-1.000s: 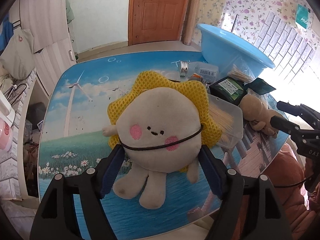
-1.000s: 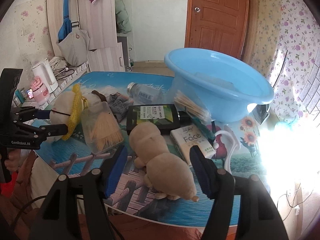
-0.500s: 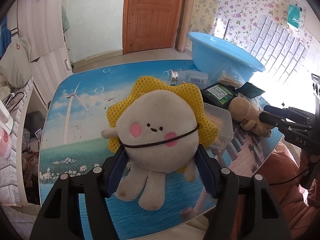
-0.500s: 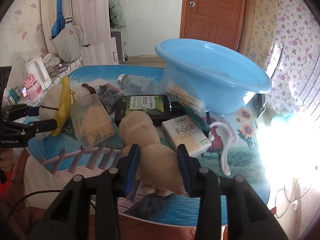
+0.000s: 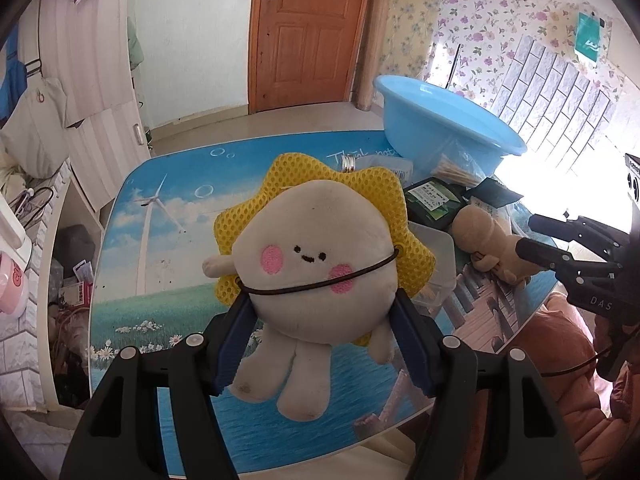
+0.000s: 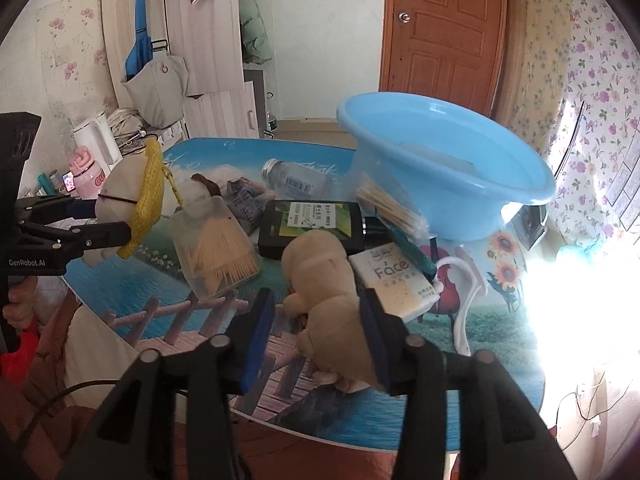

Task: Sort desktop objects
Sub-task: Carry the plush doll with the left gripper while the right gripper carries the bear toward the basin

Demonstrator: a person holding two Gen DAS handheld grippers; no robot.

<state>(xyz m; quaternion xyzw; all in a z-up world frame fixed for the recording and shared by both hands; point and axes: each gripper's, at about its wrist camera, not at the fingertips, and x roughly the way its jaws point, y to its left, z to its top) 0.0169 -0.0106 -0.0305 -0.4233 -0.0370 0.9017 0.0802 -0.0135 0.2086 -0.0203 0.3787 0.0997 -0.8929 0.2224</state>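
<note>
Sun plush (image 5: 316, 268) clamped in left jaws; right jaws straddle tan plush (image 6: 324, 300).

Blown-out window glare right, fisheye edges.

Sun plush (image 5: 316, 264) aloft; tan plush (image 6: 320, 280) tabled.
</note>
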